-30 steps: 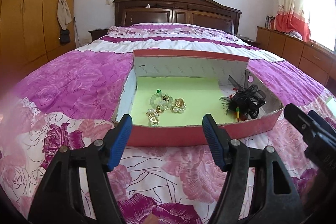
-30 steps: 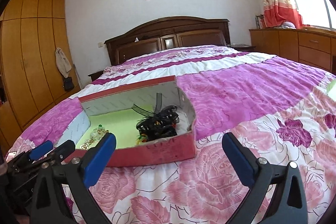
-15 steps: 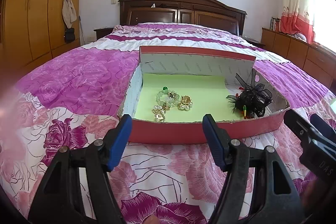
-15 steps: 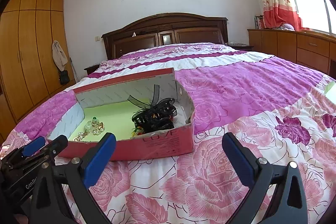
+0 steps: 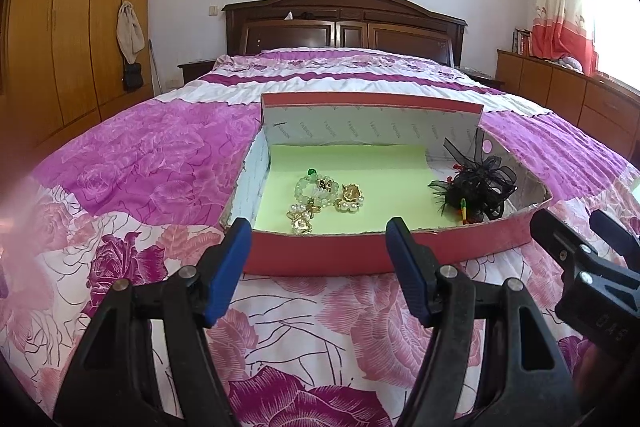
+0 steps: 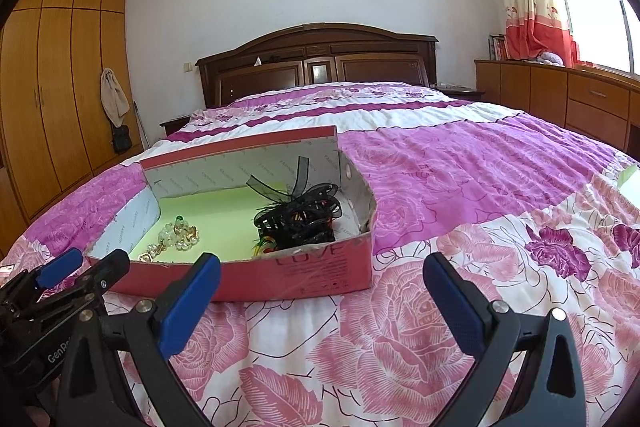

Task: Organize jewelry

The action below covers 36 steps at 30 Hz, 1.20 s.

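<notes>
In the box (image 5: 320, 259) on the bed (image 5: 160, 163), the jewelry (image 5: 324, 197) lies clustered left and a black hairpiece (image 5: 476, 193) right, fitting either sorted or awaiting sorting, while the left gripper (image 5: 318, 243) and right gripper (image 6: 322, 281) hover spread and empty.

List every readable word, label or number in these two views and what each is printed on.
"LOVE": front wall of the red box; the finer lines under it are too small to read.
"FASHION": repeated over the box's grey inner lining.
"GenRo", cut off: body of the left gripper.
Embossed characters on the right gripper: too blurred to read.
</notes>
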Each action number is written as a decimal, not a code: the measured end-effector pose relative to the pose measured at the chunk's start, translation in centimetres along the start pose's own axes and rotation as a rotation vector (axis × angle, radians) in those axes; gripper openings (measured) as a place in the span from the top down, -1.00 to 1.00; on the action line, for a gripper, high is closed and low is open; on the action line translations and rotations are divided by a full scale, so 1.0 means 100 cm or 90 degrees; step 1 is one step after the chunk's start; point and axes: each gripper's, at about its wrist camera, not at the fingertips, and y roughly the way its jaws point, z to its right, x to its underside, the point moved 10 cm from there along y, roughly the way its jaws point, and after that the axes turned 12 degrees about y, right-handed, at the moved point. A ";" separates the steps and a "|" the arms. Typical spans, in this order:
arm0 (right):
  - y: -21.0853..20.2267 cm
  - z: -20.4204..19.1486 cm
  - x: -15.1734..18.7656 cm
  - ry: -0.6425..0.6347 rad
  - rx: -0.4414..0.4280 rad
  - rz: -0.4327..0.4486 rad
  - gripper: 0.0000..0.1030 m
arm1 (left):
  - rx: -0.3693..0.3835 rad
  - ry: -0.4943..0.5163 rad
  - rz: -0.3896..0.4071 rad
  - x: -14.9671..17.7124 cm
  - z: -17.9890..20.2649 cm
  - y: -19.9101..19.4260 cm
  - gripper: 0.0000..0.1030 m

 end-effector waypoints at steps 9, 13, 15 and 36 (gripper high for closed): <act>-0.001 -0.001 0.000 -0.001 0.000 0.001 -1.00 | -0.006 0.009 0.007 -0.002 0.002 -0.002 -0.21; -0.001 -0.001 0.000 -0.001 0.001 0.000 -1.00 | -0.007 0.010 0.008 -0.002 0.002 -0.002 -0.21; -0.001 -0.001 0.000 -0.001 0.001 0.000 -1.00 | -0.006 0.010 0.007 -0.002 0.002 -0.002 -0.21; -0.001 -0.002 0.001 -0.002 0.001 0.000 -1.00 | -0.007 0.011 0.008 -0.002 0.002 -0.003 -0.21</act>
